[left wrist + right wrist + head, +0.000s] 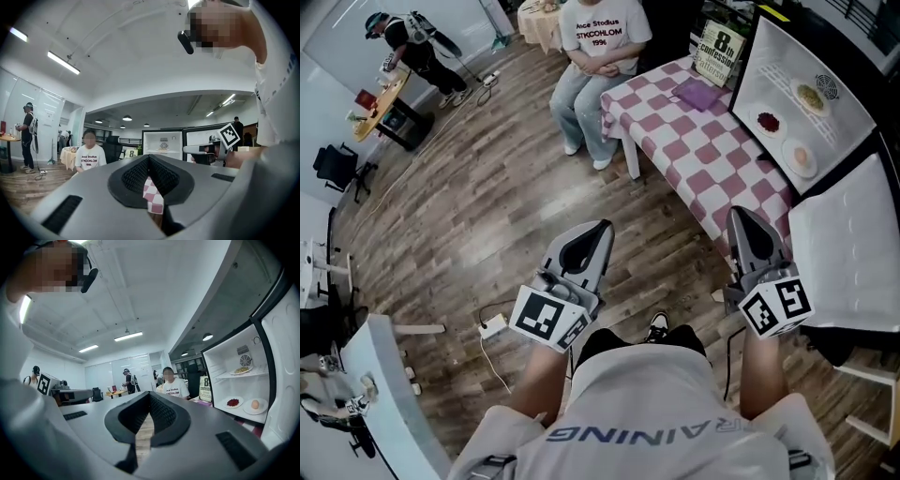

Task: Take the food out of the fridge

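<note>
Food (233,402) noted inside open fridge (220,357); none removed. L gripper (598,227) & R gripper (741,216) fingers closed, empty. All pickups left to do.

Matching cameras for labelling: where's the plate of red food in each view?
Head view: plate of red food, upper right, in the open fridge, between the noodle plate and the egg plate.
Left gripper view: not visible; the left gripper's body covers the fridge's lower part.
Right gripper view: right of centre, fridge's lower shelf, left of the egg plate.
Shared landmark: seated person in white T-shirt, in all three.
</note>
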`<state>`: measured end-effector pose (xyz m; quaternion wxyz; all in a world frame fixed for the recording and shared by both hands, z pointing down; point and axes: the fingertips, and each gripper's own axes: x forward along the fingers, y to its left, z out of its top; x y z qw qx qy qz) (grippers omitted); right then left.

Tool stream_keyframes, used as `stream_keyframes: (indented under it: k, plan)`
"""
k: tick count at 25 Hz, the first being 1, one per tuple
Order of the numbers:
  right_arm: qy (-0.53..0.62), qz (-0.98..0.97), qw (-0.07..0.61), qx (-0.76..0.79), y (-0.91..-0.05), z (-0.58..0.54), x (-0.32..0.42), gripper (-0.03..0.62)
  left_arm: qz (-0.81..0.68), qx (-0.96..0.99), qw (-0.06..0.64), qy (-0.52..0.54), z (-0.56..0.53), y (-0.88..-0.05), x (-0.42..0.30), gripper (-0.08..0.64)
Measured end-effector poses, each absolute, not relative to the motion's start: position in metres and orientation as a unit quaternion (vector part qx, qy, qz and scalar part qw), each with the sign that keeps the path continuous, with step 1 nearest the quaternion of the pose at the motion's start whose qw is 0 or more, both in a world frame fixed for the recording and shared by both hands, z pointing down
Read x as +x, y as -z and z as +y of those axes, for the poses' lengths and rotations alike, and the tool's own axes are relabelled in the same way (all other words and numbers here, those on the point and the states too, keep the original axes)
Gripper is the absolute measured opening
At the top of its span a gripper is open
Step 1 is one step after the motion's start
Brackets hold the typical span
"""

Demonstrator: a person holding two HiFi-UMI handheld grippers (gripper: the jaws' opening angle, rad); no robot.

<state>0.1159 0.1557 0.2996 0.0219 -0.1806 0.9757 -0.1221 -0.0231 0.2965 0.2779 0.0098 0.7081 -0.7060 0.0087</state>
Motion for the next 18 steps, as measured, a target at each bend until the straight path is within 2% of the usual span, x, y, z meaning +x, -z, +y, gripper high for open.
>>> stream_keyframes:
  k: [18]
  plan:
    - [0.112,0.951,0.024,-0.286,-0.313,0.023,0.105,0.018,-0.613,0.79,0.002,-0.01,0.117,-0.286,-0.056,0.008]
